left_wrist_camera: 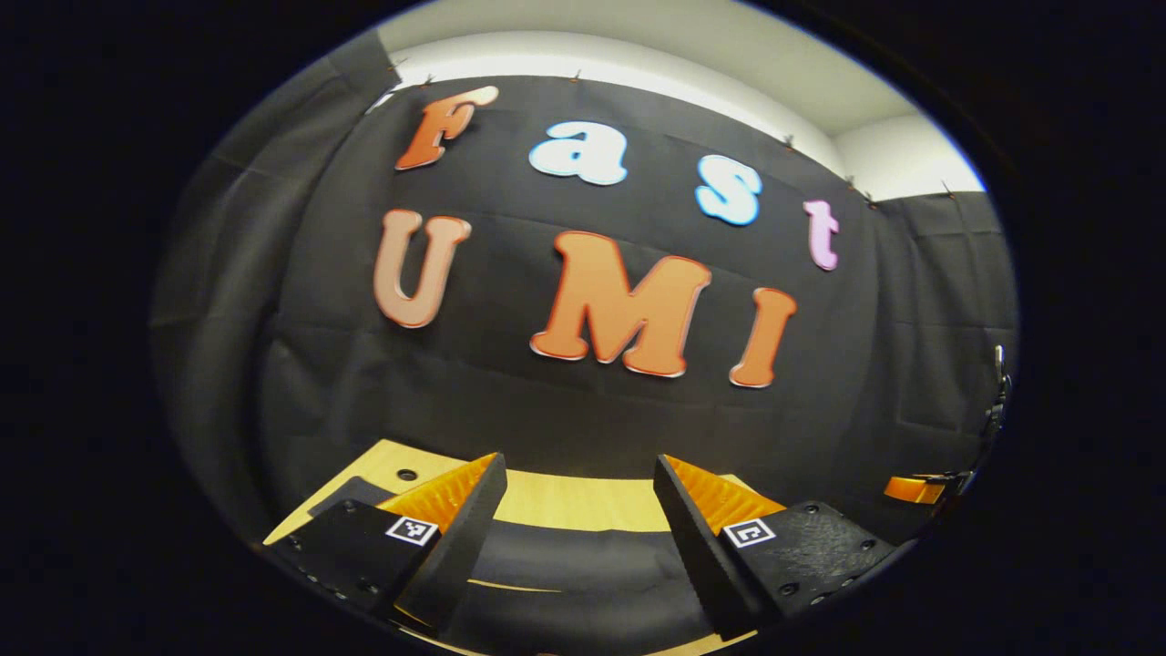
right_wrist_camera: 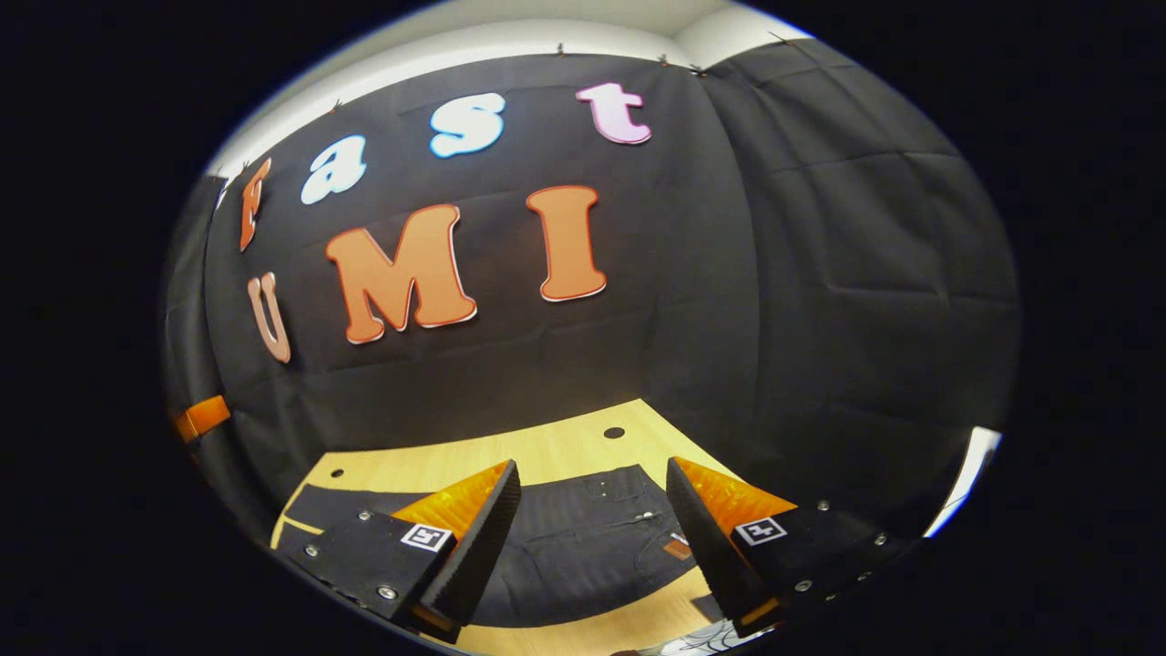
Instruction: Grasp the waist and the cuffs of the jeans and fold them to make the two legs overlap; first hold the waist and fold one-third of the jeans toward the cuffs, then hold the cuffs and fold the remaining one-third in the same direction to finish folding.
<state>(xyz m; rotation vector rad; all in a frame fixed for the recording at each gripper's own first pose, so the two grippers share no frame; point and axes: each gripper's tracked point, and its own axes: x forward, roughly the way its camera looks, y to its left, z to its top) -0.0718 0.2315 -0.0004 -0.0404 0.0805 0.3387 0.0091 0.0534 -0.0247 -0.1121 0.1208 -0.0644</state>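
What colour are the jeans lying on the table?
Very dark, nearly black; the jeans show best in the right gripper view, on the light wooden table.

Dark, near-black denim jeans (right_wrist_camera: 583, 538) lie on a pale yellow wooden table (right_wrist_camera: 547, 451); the cloth is plain, with a small brown patch near the waist and faint lighter stitching. Table surface has a light, even grain and a few small dark round holes. In the left gripper view the same dark jeans (left_wrist_camera: 583, 569) cross the yellow tabletop (left_wrist_camera: 565, 501). Booth wall of black cloth (right_wrist_camera: 820, 273), creased in a grid; white band of wall above it.
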